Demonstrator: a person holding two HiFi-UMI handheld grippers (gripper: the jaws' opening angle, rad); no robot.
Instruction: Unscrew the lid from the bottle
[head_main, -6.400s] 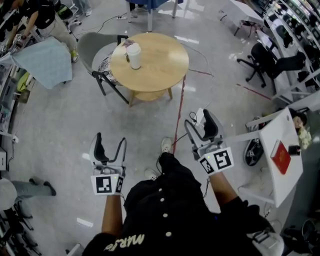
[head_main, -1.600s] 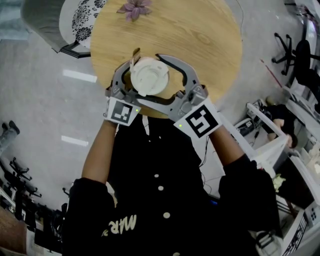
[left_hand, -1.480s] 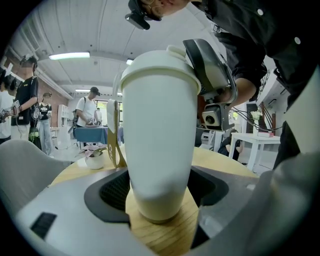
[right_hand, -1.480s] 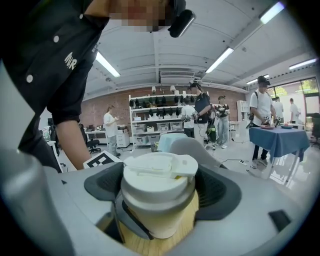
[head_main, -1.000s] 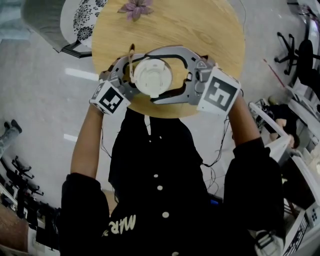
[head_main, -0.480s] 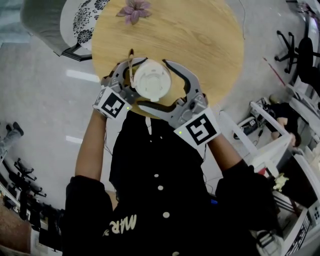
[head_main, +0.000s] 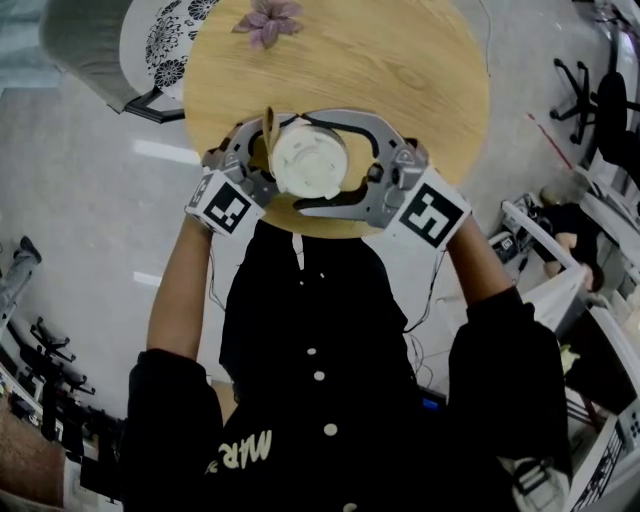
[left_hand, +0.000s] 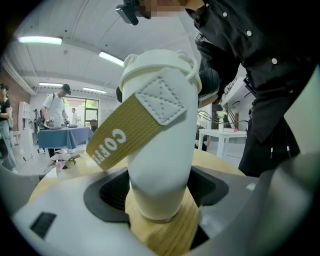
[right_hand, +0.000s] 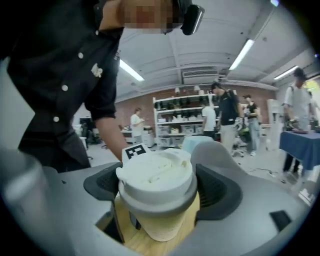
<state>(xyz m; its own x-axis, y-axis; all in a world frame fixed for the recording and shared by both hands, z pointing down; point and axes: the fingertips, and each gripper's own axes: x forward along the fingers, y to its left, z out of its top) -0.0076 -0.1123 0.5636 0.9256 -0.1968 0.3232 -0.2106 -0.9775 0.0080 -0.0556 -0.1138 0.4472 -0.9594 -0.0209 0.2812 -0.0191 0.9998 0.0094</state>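
A white bottle with a tan strap stands near the front edge of the round wooden table. My left gripper comes in from the left, its pads pressed on the lower body of the bottle. From the right, my right gripper reaches round the white lid. Its jaws have just been closing, with the lid between them, and both pads now touch the lid's rim. In the head view the lid hides the bottle's body.
A purple paper flower lies at the table's far edge. A grey chair with a patterned cushion stands beyond the table on the left. People and shelves fill the room's background in both gripper views.
My right gripper has swung round the lid, its marker cube moving up and to the right, and its jaws have drawn in on the lid. The left gripper and the bottle stayed put.
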